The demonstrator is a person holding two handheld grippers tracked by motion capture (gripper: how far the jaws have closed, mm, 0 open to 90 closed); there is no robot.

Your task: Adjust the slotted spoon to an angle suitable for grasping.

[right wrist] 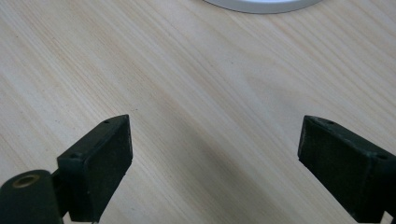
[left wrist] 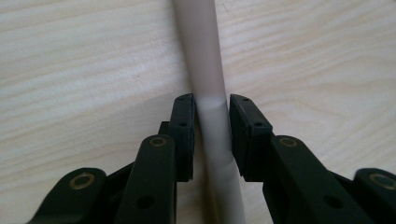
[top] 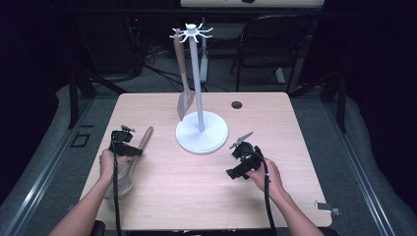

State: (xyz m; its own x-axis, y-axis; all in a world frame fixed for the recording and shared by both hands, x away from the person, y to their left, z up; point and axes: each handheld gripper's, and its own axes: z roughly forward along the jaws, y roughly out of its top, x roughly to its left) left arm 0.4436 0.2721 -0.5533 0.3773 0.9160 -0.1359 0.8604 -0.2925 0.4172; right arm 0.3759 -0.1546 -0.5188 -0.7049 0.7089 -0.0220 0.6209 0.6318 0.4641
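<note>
A utensil with a pale wooden handle [top: 146,136] and a round perforated head [top: 124,182] lies on the left of the table. My left gripper [top: 126,148] is on that handle. In the left gripper view both pads [left wrist: 184,126] press against the handle [left wrist: 201,56], so the left gripper [left wrist: 211,135] is shut on it. A white rack stands mid-table, with a round base [top: 216,135] and a pole [top: 195,78]. A wooden spatula [top: 183,83] hangs from one of its top hooks. My right gripper [top: 238,160] rests right of the base, and in its own view the right gripper [right wrist: 212,163] is open over bare wood.
The rim of the rack's base [right wrist: 261,5] lies just beyond the right gripper's jaws. A small round hole [top: 237,104] sits in the tabletop near the far edge. A dark chair [top: 275,44] and cables stand on the floor behind the table [top: 196,196].
</note>
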